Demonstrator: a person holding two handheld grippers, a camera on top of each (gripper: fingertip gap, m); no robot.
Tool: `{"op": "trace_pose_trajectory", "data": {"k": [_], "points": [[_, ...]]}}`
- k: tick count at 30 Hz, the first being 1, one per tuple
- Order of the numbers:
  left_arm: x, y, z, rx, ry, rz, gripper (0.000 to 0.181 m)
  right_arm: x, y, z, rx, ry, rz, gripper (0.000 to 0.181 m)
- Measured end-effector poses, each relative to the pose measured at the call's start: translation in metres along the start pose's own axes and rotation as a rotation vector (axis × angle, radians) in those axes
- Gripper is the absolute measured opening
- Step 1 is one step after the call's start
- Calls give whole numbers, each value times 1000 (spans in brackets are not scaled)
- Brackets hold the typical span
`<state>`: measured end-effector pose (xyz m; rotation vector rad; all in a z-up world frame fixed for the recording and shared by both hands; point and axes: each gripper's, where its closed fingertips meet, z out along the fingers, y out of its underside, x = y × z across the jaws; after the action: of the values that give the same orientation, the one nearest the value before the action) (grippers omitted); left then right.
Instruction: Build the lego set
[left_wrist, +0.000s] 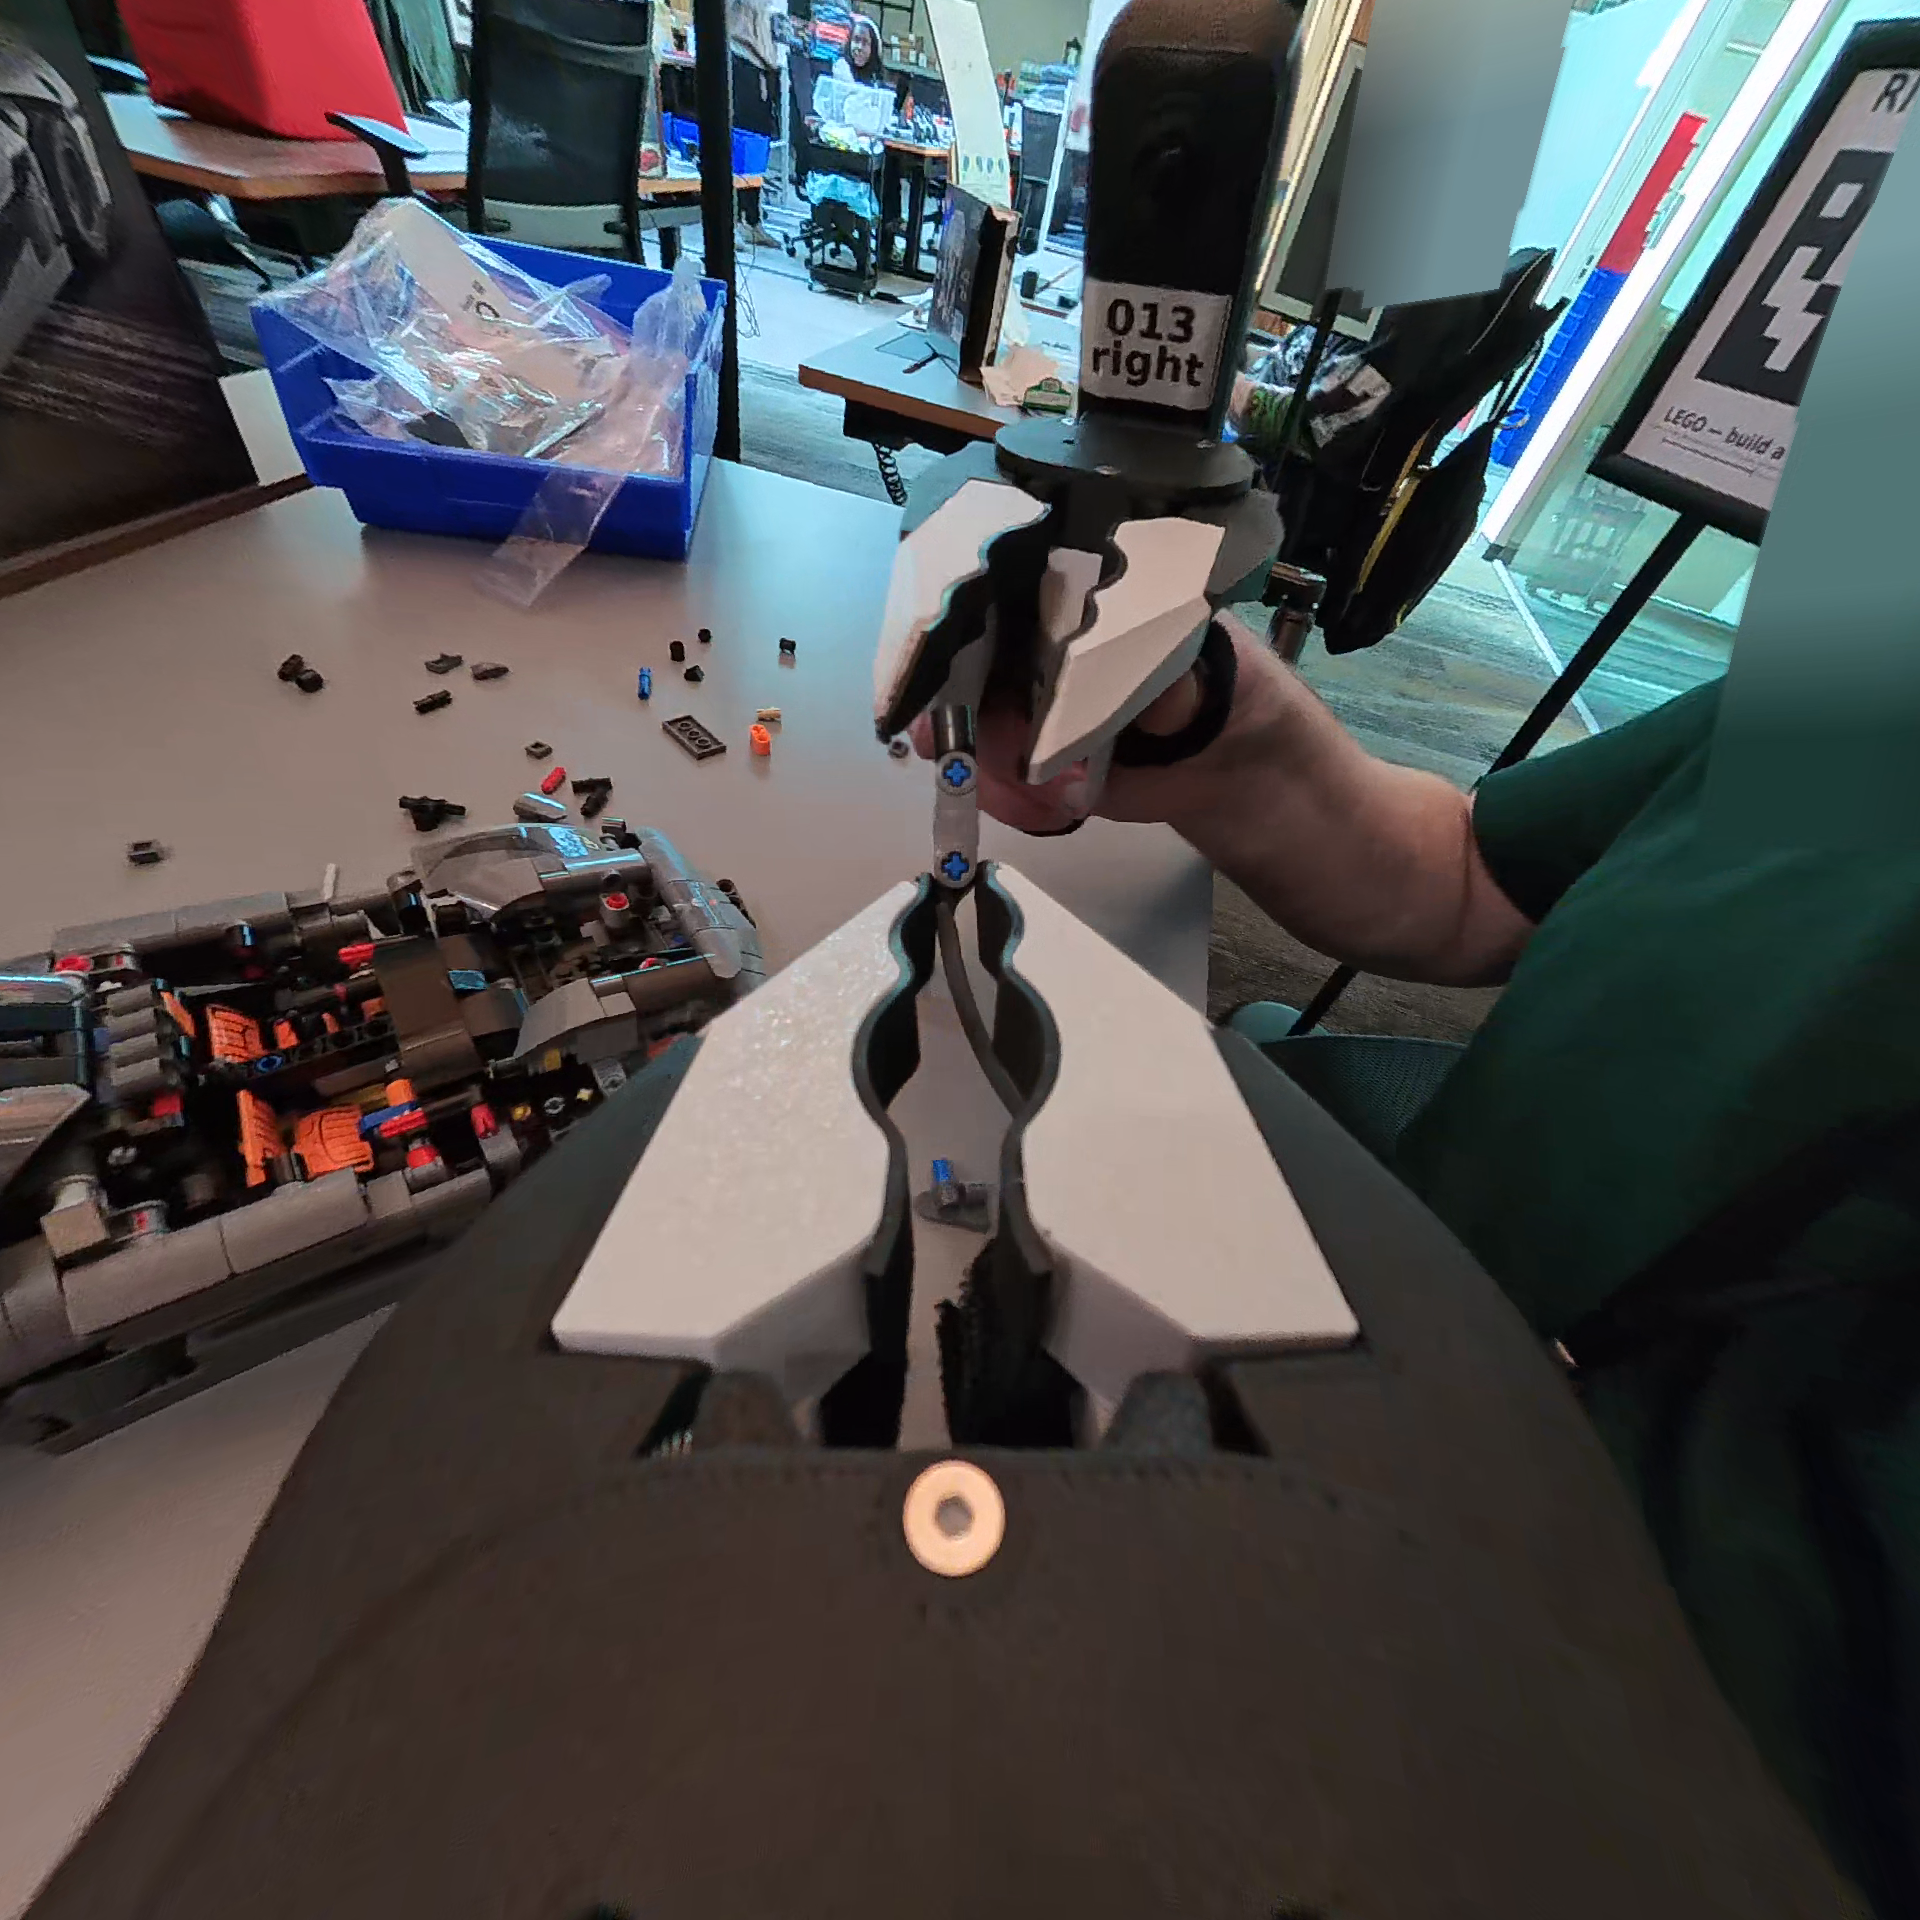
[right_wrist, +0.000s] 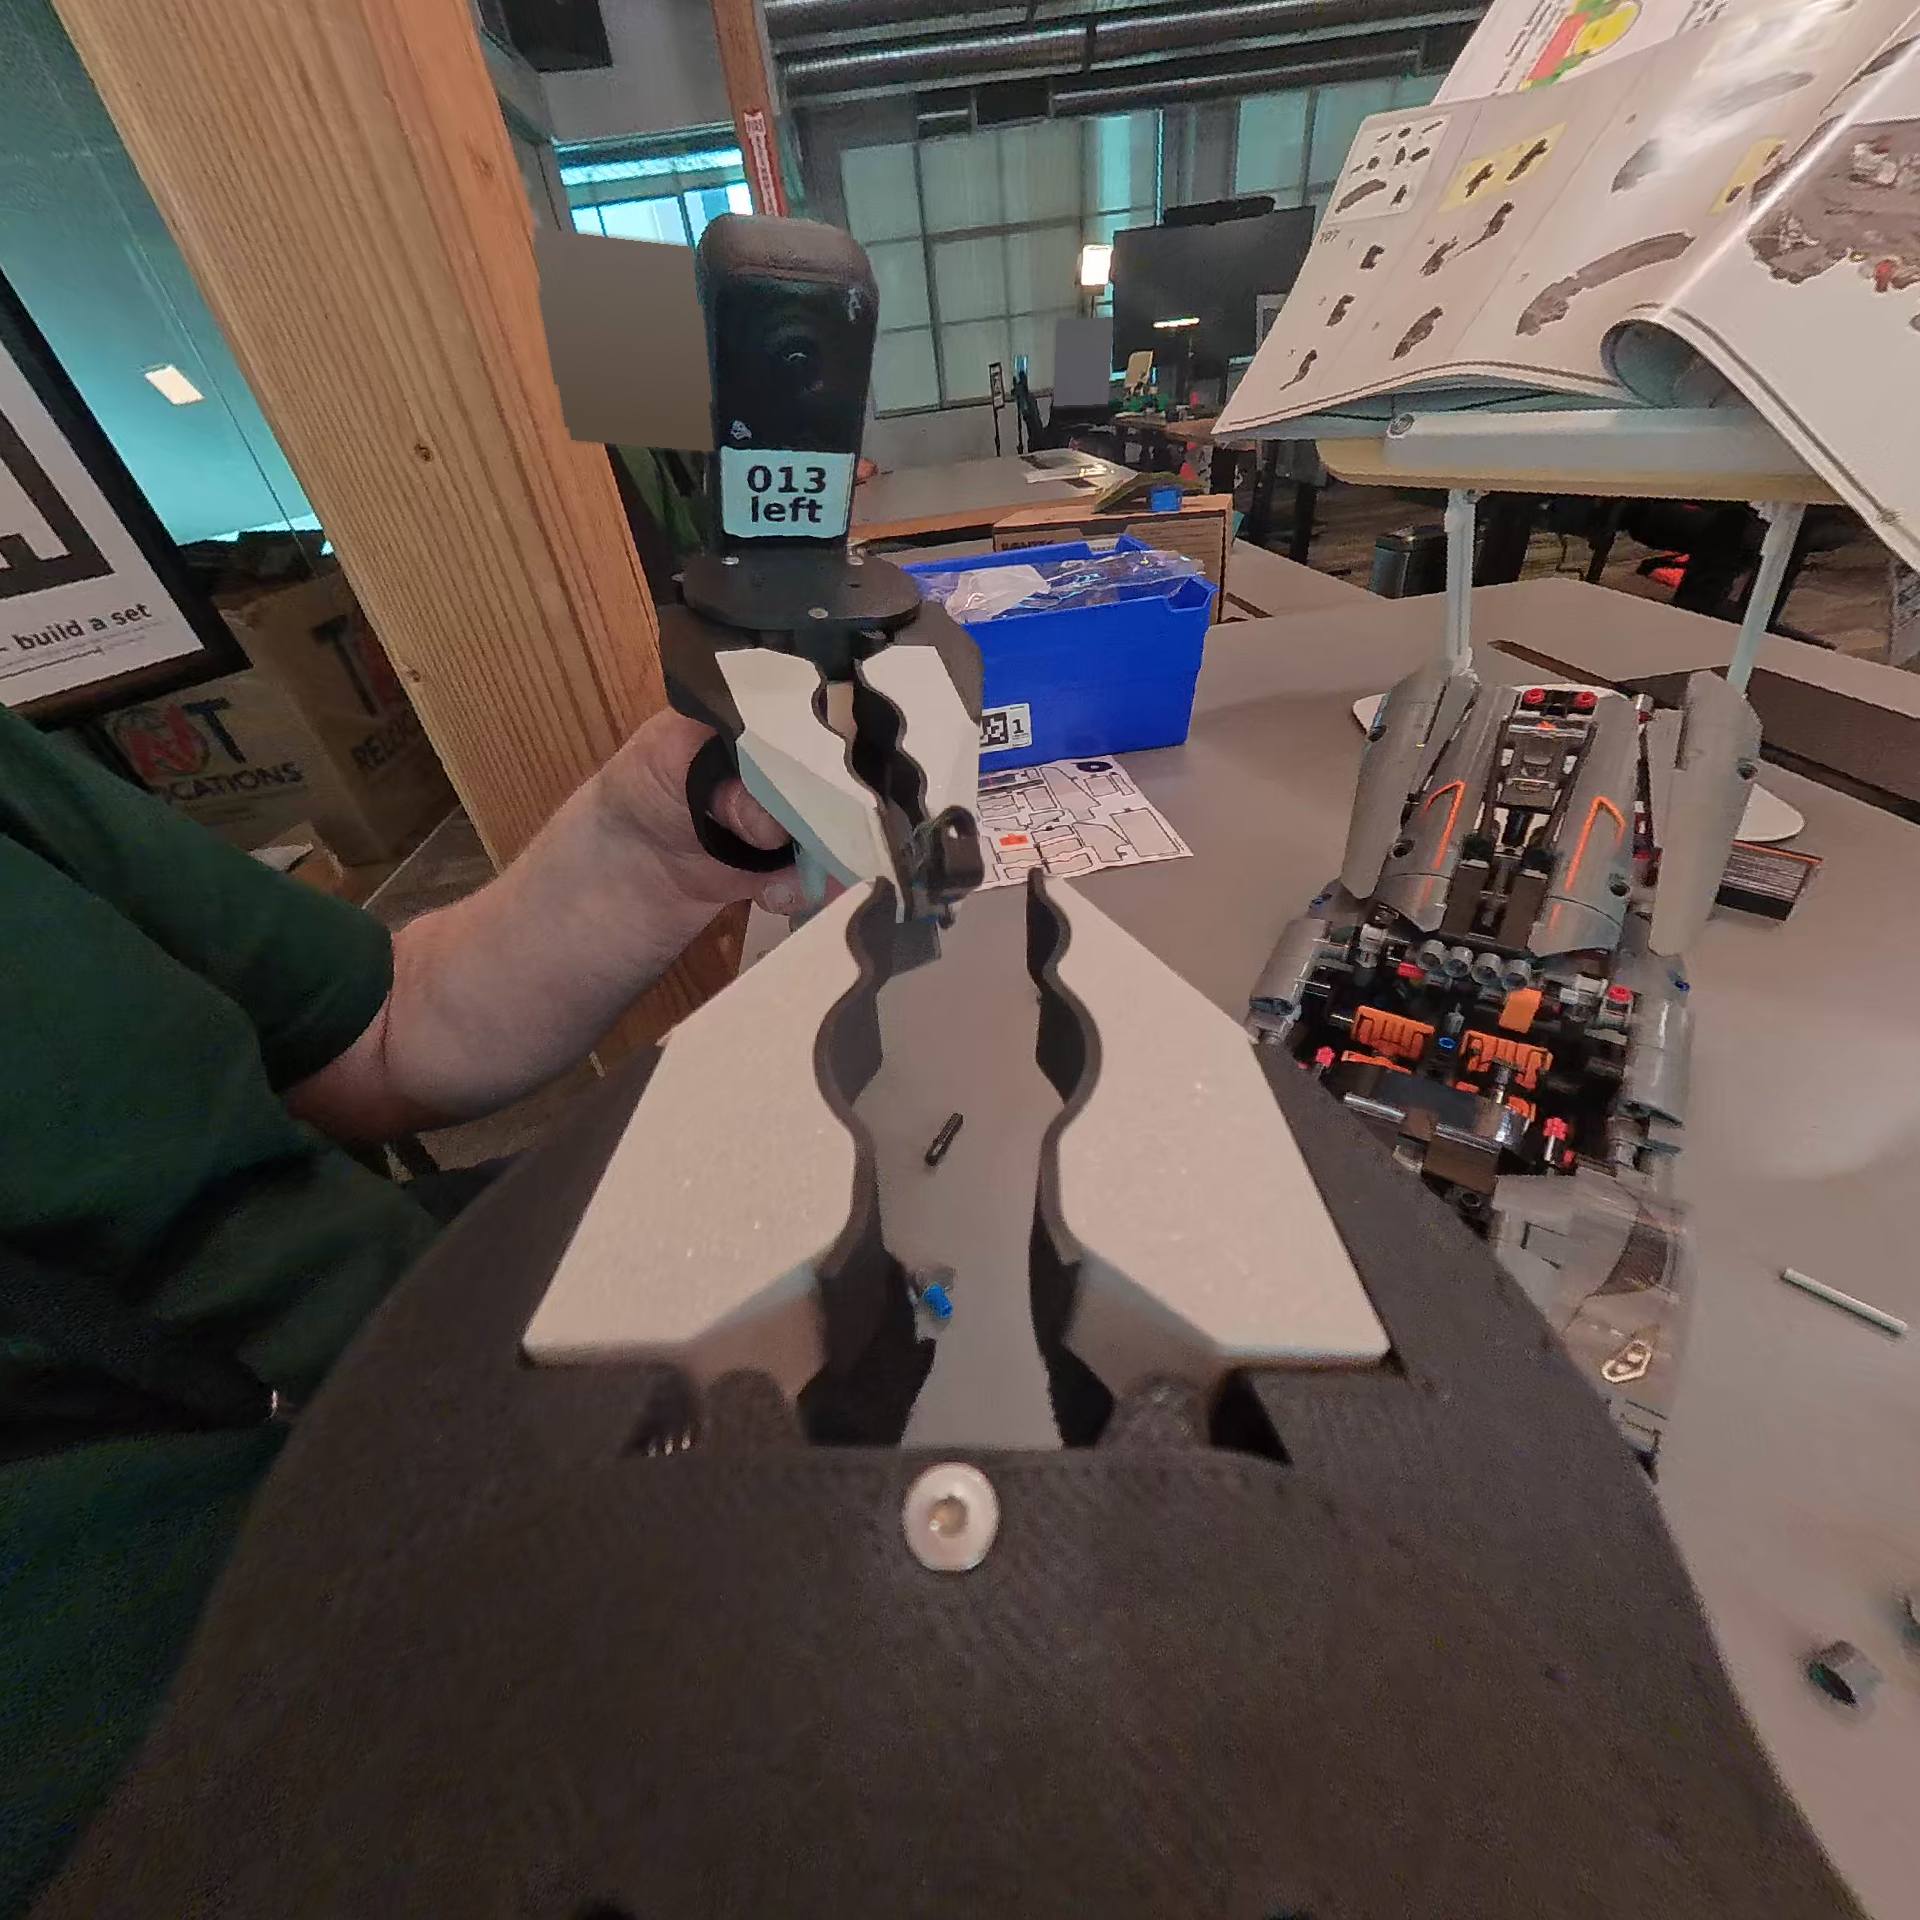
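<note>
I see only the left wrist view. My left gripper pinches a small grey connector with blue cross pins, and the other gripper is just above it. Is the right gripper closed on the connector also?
Observer: No. In the right wrist view the right gripper has its jaws apart. Only the left gripper grips the small grey connector with blue cross pins.
Operator: Where is the manual? I cannot find it.
Observer: The open paper instruction booklet rests on a raised pale stand behind the grey and orange model car.
Operator: Is any loose part on that side?
Observer: Yes, a thin pale grey rod lies on the grey table beside the car, not touching it.
</note>
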<state>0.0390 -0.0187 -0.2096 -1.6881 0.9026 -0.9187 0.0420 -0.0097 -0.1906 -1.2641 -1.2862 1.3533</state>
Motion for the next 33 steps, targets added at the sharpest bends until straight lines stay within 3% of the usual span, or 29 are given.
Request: {"op": "trace_pose_trajectory", "data": {"k": [3, 5, 7, 14, 16, 19, 33], "points": [[3, 5, 3, -37, 3, 34, 5, -4, 1, 2, -5, -22, 4, 24], [1, 10, 4, -89, -40, 97, 5, -5, 4, 3, -22, -21, -28, 9], [4, 10, 2, -113, -42, 157, 5, -9, 4, 3, -24, -32, -56, 7], [5, 12, -6, -178, -76, 263, 5, -14, 5, 9, -35, 5, -144, 8], [3, 15, -10, -207, -87, 279, 5, -17, 5, 13, -45, -6, -149, 18], [4, 17, -18, -239, -94, 316, 5, -19, 9, 20, -90, -5, -193, 8], [-5, 25, -40, -297, -98, 372, 6, -19, 15, 43, -176, 35, -223, 7]]}}
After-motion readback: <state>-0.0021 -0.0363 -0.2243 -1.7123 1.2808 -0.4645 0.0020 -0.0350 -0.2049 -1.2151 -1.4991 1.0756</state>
